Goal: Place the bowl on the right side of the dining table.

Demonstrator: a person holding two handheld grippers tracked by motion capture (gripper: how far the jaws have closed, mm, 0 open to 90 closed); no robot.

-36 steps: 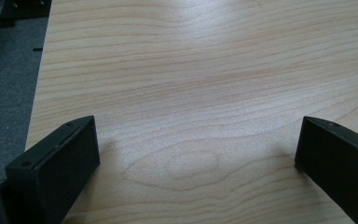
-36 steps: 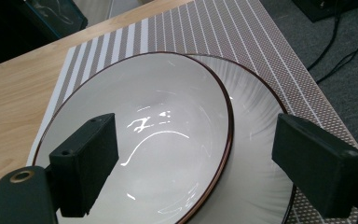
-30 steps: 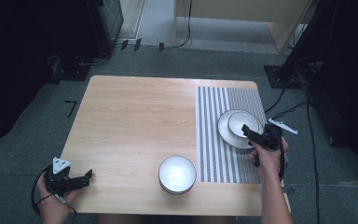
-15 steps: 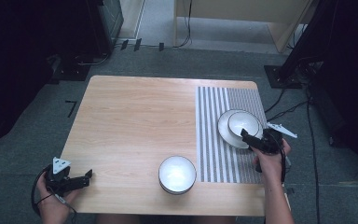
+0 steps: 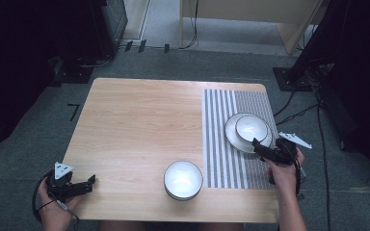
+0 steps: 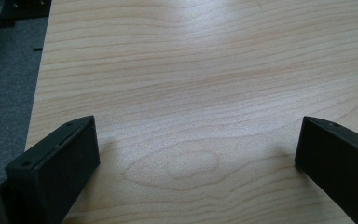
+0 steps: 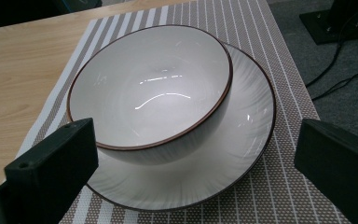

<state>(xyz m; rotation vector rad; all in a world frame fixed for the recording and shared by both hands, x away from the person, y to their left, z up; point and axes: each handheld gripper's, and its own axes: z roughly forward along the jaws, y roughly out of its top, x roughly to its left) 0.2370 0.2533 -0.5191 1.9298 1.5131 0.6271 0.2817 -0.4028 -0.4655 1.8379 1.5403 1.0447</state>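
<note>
The right hand-held gripper sits at the near right of the table, jaws spread wide and holding nothing, pointed at the bowl that stands in the plate on the striped mat just beyond its tips. Over at the near left corner, the left hand-held gripper lies low over bare wood, its jaws also wide apart and empty. A second bowl rests on the near edge, between the two and well apart from both.
</note>
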